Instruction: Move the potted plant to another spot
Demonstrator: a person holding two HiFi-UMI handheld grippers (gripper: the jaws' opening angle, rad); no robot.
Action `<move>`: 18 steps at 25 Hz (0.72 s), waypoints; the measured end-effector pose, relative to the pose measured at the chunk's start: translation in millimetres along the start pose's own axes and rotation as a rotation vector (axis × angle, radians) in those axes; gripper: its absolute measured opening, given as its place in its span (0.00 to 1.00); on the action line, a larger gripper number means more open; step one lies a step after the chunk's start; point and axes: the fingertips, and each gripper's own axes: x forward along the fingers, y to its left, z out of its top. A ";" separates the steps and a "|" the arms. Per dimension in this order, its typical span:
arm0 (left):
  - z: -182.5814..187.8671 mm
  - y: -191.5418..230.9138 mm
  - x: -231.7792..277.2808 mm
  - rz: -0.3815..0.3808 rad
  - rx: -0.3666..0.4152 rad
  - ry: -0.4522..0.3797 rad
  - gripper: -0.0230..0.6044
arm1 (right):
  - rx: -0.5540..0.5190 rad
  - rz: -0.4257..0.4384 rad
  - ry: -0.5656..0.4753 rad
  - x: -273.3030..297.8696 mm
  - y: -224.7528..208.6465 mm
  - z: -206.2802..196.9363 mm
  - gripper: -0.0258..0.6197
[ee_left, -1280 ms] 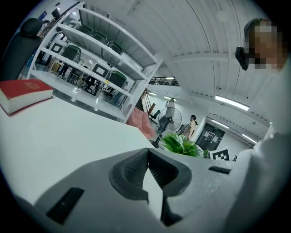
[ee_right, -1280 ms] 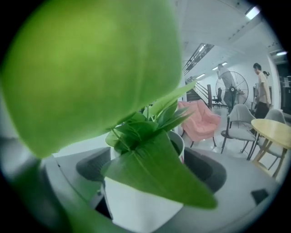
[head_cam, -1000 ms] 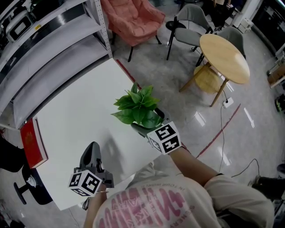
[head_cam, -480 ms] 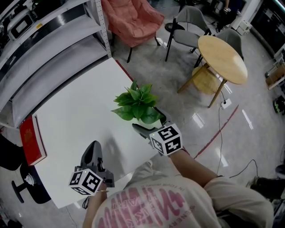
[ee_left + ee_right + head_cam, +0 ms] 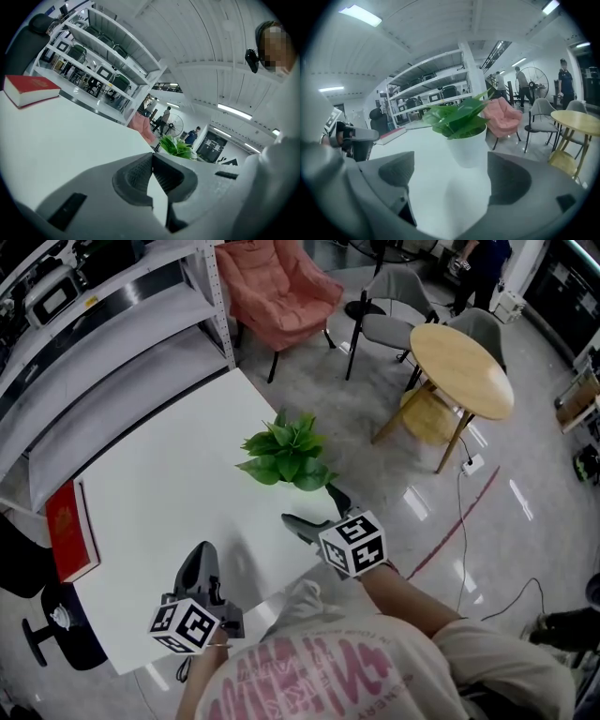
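Two grippers, head view: we see the left gripper (image 5: 198, 556) over the near part of the white tabletop (image 5: 159, 484). The right gripper (image 5: 317, 510) is at the tabletop's right edge, aimed at the potted plant (image 5: 286, 454).
Potted plant, head view: it stands upright near the tabletop's right edge, just beyond the right gripper's spread fingers (image 5: 298, 524). We see no contact.
Red book, head view: the red book (image 5: 67, 532) lies at the tabletop's left edge, well apart from the potted plant.
Floor, head view: a round wooden table (image 5: 464, 362) and a pink chair (image 5: 281, 282) stand beyond the tabletop.
Left gripper view: we find its fingers (image 5: 133, 176) pressed together with nothing between them. The red book (image 5: 30, 89) lies far to the left, and the potted plant (image 5: 177, 146) is small in the distance.
Right gripper view: its fingers (image 5: 396, 171) are wide apart and hold nothing. The plant's white pot (image 5: 468, 149) stands upright on the tabletop ahead, in line with the gap and past the tips.
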 end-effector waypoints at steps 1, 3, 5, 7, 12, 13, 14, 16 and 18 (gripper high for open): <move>-0.2 -2.7 -1.6 -0.006 0.000 -0.002 0.04 | 0.002 -0.003 0.002 -4.2 1.0 -2.2 0.81; -0.3 -8.5 -4.6 -0.020 0.003 -0.006 0.04 | 0.006 -0.012 0.009 -12.0 2.1 -6.8 0.81; -0.6 -13.8 -8.7 -0.030 0.006 -0.010 0.04 | 0.021 -0.018 0.012 -19.2 3.6 -10.5 0.81; -0.6 -18.5 -15.2 -0.035 0.011 -0.015 0.04 | 0.044 -0.017 0.011 -26.8 6.8 -13.8 0.81; -2.3 -32.9 -35.7 -0.046 0.020 -0.035 0.04 | 0.104 0.002 -0.014 -46.9 18.7 -18.1 0.81; -3.1 -35.8 -40.0 -0.049 0.024 -0.039 0.04 | 0.116 0.008 -0.017 -50.6 21.8 -19.0 0.81; -3.9 -38.7 -44.4 -0.053 0.027 -0.042 0.04 | 0.127 0.012 -0.023 -54.8 24.8 -19.3 0.81; -5.3 -44.6 -53.8 -0.060 0.035 -0.051 0.04 | 0.146 0.020 -0.048 -64.9 31.1 -17.0 0.81; -6.0 -48.6 -63.6 -0.058 0.035 -0.065 0.04 | 0.158 0.036 -0.087 -75.3 38.6 -10.7 0.81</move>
